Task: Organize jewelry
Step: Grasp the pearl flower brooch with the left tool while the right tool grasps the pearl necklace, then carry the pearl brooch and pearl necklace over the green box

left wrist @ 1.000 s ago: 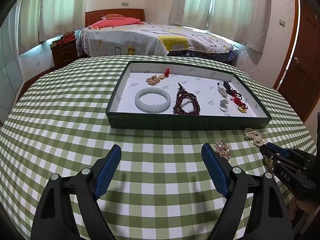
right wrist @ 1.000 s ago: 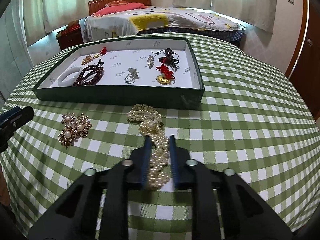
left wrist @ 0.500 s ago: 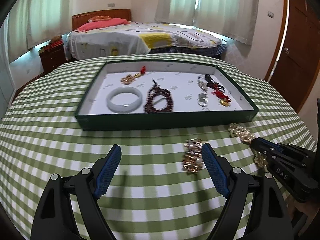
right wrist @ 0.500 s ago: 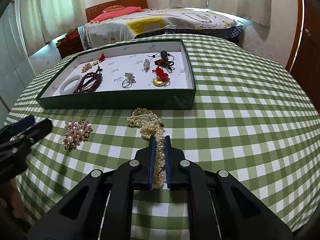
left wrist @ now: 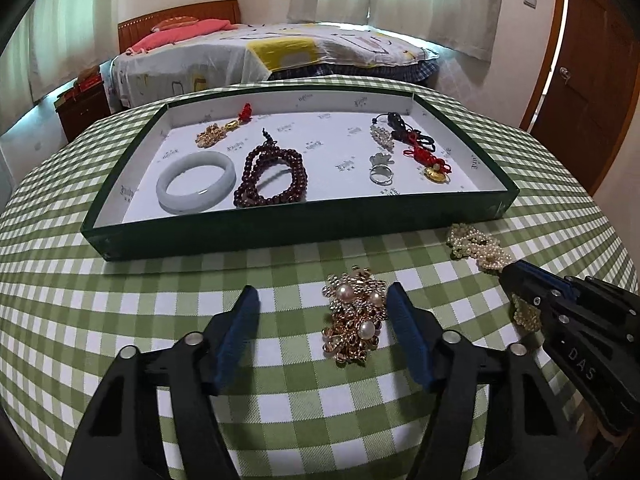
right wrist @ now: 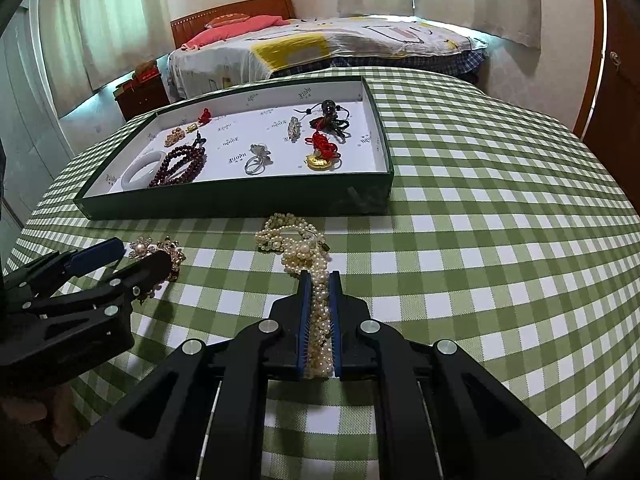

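Green-and-white gingham covers the round bench (left wrist: 120, 320), and on it, toward the far side, sits a shallow dark green tray (left wrist: 280, 228) lined in white. Inside the tray, from left to right in the left wrist view, lie a pale jade bangle (left wrist: 196, 182), a coil of dark red prayer beads (left wrist: 272, 178), a silver ring (left wrist: 380, 174) and a gold pendant on a red knotted cord (left wrist: 434, 168); farther back are a small gold chain piece (left wrist: 210, 136) at left and a black beaded cord (left wrist: 400, 128) at right.

Near the tray's front wall, on the cloth, rest two loose pieces. A gold brooch set with pearls (left wrist: 354, 316) lies between the blue pads of the left gripper (left wrist: 320, 320), just beside the right-hand pad. Its jaws have just been closing, yet they stand apart with a wide gap on the left, and whether the right-hand pad touches the brooch cannot be told.

To the right, a pearl necklace (right wrist: 298, 246) lies bunched just in front of the tray. The right gripper (right wrist: 319, 280) has its jaws clenched on the near end of the strand, pearls packed between the blue pads, the rest trailing away on the cloth toward the tray.
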`<state>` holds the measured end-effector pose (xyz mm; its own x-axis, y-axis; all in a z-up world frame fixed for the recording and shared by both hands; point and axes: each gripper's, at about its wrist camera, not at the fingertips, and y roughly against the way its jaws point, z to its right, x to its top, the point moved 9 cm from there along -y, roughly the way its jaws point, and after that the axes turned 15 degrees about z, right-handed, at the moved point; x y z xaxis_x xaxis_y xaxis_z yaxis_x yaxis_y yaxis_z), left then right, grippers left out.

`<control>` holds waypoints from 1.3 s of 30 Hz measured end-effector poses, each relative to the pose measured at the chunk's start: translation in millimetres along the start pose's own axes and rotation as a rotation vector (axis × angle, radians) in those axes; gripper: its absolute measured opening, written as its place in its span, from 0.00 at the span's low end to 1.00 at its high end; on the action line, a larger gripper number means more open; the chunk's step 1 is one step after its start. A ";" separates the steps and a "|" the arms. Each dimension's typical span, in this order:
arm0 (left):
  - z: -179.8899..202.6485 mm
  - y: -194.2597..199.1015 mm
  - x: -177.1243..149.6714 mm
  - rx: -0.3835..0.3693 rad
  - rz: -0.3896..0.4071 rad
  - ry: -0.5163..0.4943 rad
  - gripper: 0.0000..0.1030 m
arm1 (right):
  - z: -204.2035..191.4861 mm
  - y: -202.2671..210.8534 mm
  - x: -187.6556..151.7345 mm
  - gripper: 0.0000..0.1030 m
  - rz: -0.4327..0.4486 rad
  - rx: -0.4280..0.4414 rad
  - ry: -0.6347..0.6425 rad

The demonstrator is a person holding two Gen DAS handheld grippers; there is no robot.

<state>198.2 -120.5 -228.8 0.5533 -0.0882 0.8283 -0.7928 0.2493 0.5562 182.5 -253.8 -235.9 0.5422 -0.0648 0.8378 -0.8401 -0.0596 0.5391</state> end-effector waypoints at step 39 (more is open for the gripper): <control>-41.5 39.6 30.2 0.023 0.094 0.063 0.23 | -21.6 37.6 47.5 0.09 0.139 0.054 -0.020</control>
<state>194.1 -73.3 -184.5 0.4906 -0.0049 0.8714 -0.8472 0.2314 0.4782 176.4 -237.6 -174.0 0.4210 -0.0959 0.9020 -0.9055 -0.1021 0.4119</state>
